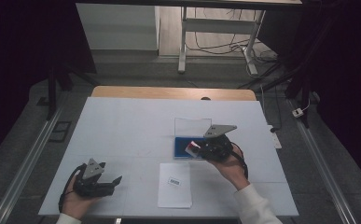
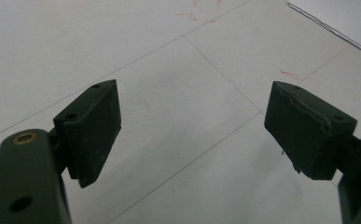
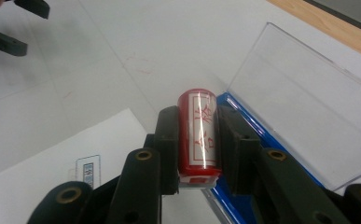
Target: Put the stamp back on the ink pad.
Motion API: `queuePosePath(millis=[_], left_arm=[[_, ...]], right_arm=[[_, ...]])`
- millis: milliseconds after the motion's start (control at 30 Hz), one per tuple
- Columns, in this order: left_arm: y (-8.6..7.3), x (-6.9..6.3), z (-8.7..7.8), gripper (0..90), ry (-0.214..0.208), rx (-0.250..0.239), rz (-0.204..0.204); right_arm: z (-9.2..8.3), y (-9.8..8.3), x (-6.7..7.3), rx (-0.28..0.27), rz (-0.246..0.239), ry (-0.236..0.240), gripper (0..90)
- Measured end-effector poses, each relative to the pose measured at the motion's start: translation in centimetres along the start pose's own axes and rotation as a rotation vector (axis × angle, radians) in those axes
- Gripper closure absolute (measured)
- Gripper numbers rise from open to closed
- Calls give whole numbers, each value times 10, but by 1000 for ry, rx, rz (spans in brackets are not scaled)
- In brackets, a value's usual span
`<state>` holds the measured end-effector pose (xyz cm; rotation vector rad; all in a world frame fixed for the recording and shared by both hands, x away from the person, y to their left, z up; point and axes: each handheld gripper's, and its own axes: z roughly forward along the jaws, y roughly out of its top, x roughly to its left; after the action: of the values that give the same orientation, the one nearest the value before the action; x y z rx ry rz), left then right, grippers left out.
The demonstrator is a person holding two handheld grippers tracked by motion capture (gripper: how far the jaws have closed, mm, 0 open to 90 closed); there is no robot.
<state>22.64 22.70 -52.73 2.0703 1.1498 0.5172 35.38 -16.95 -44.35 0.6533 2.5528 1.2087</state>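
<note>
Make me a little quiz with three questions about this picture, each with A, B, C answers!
1. Where does the sheet of paper lie?
A. Near the table's front edge
B. Inside the blue case
C. On the floor

2. What colour is the stamp?
A. Green
B. Red
C. Yellow

3. How is the left gripper?
A. Shut on a pen
B. Shut on the paper
C. Open, holding nothing

Answers: 1 A, the high view shows it on the table in front of the blue case. 2 B, its body is red between the right gripper's jaws. 3 C, bare table shows between its spread jaws.
</note>
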Motion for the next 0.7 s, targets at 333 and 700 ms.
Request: queuePosePath(millis=[333,700], left_arm=[[0,0,1,192,-2,2,4],[-1,1,1,193,2,7,5]], right_arm=[[14,-1,-14,27,21,-43,702],[34,-9,-32,51,56,-72,702]])
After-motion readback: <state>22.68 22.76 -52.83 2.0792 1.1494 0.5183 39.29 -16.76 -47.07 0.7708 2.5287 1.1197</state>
